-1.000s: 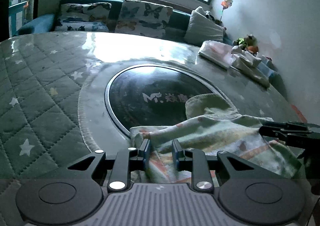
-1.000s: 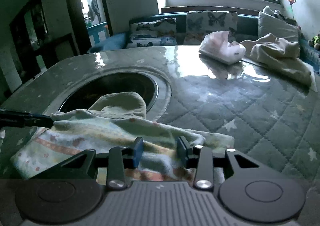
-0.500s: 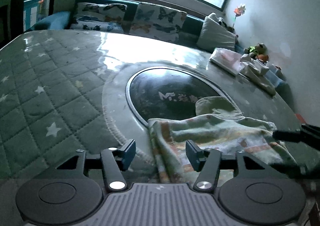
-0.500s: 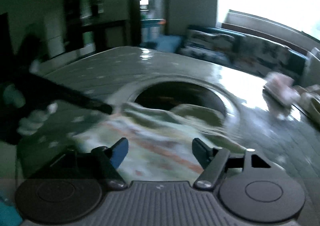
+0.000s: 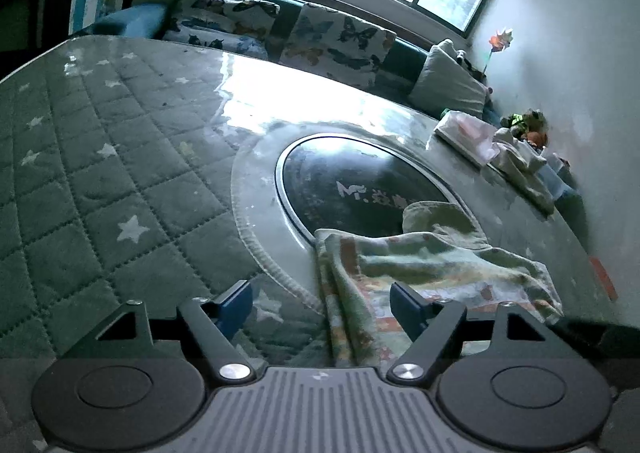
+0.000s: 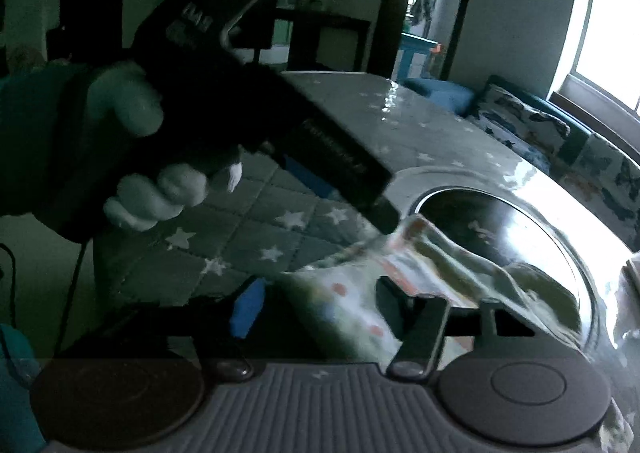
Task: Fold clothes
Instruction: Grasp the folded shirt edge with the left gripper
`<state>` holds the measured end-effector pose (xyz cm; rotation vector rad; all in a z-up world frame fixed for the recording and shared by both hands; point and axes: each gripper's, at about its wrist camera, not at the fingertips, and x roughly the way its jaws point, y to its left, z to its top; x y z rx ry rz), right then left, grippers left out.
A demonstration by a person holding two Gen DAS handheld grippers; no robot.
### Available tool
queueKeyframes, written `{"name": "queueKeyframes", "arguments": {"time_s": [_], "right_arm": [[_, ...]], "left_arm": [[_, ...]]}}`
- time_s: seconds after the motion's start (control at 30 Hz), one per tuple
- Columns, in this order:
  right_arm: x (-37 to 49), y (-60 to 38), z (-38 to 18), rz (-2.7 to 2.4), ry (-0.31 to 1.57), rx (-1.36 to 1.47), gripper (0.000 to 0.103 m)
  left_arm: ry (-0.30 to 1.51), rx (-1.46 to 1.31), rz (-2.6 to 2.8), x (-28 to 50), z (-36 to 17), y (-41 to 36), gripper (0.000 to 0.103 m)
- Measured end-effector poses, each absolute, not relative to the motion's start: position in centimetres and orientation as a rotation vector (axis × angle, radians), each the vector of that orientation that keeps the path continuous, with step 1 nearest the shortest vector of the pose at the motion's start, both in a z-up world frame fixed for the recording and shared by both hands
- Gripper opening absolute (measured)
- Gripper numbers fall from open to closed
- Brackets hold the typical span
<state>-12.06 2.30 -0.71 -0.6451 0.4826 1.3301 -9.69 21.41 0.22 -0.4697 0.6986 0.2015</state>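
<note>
A pale patterned cloth (image 5: 420, 269) lies folded and rumpled at the near edge of the dark round inset (image 5: 360, 181) in the table. My left gripper (image 5: 322, 303) is low over the cloth's left edge. Its jaws are opening and the pads stand clear of the fabric. In the blurred right wrist view, the cloth (image 6: 360, 293) lies between the pads of my right gripper (image 6: 320, 303), whose jaws are closing without visibly pressing on it. A gloved hand (image 6: 132, 105) holds the left gripper (image 6: 386, 217), its tip over the cloth's far corner.
A quilted green cover with white stars (image 5: 100, 181) spreads over the table to the left. White folded items (image 5: 468, 131) and more cloth (image 5: 520, 165) sit at the far right edge. A sofa with butterfly cushions (image 5: 332, 41) stands beyond, under the window.
Both grippers let go of the cloth and their jaws spread. The left drew slightly back and left. The right swung round and rolled, now facing the left gripper across the cloth.
</note>
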Motion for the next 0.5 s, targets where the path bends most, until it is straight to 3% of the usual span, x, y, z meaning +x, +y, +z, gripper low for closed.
{"name": "queueKeyframes", "arguments": {"time_s": [0.13, 0.33, 0.5], "right_arm": [[-12.7, 3.3, -1.8, 1.321, 0.473, -0.706, 0.047], [-12.4, 3.3, -1.8, 1.297, 0.478, -0.683, 0.021], [-11.9, 2.6, -0.9, 1.308, 0.500, -0.602, 0.014]], "left_arm": [[0.702, -0.499, 0.191, -9.9, 0.2, 21.6, 0.078], [0.711, -0.524, 0.169, -9.6, 0.0, 21.3, 0.078], [0.721, -0.569, 0.160, -9.3, -0.1, 21.3, 0.079]]}}
